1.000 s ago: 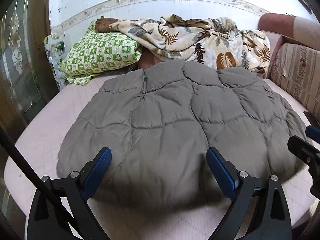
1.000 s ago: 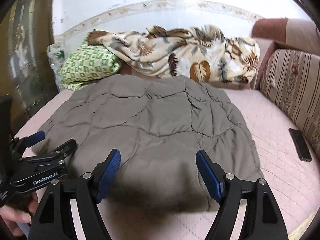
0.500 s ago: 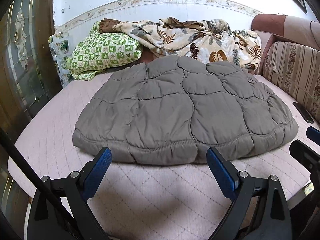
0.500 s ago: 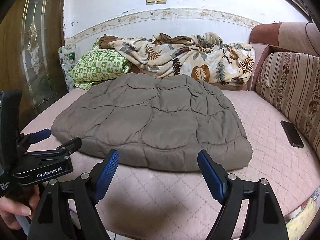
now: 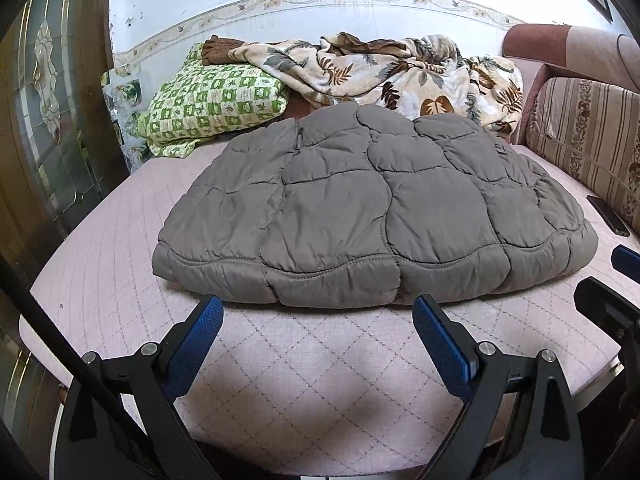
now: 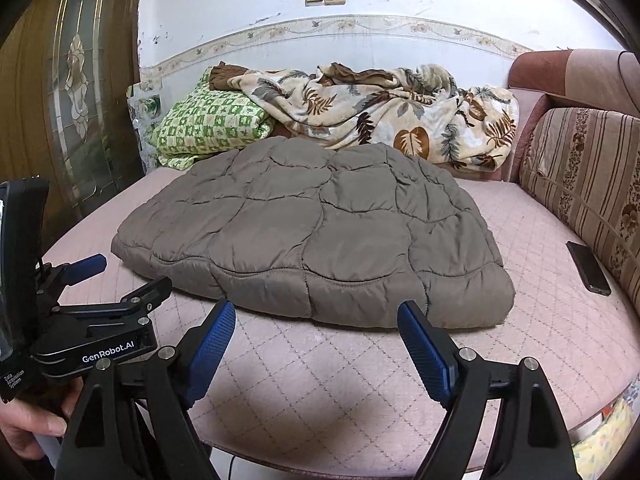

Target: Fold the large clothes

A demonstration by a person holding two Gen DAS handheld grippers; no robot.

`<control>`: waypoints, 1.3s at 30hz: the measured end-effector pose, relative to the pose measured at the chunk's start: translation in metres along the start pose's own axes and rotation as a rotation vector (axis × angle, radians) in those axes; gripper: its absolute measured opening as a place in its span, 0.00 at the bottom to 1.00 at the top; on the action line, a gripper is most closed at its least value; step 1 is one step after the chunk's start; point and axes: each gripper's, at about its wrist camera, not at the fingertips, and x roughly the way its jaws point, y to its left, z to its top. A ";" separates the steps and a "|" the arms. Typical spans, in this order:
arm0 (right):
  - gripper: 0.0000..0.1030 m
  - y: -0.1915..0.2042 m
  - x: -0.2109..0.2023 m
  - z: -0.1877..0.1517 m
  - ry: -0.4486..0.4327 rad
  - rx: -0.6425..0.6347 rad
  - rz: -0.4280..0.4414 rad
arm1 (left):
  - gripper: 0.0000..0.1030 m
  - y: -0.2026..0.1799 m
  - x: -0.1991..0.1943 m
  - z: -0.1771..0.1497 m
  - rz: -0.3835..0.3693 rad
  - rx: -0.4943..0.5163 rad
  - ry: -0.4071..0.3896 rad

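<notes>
My left gripper and right gripper hung wide open and empty off the bed's front edge. The grey padded coat lay folded mid-bed, seemingly finished.

White wall with floral border; pink quilted bed; striped sofa cushion right; stained-glass door left.

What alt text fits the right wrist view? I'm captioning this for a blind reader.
A folded grey quilted coat lies on a pink bed, with the open right gripper in front of it holding nothing. A leaf-print blanket and green pillow sit behind; a phone lies at right.
</notes>
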 end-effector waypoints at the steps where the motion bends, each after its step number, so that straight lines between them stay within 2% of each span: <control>1: 0.85 0.000 0.001 0.000 0.003 0.000 0.001 | 0.93 0.001 0.001 0.000 0.001 -0.003 0.003; 39: 0.87 -0.002 0.013 -0.003 0.035 0.032 -0.004 | 0.93 0.001 0.016 -0.003 0.003 0.000 0.029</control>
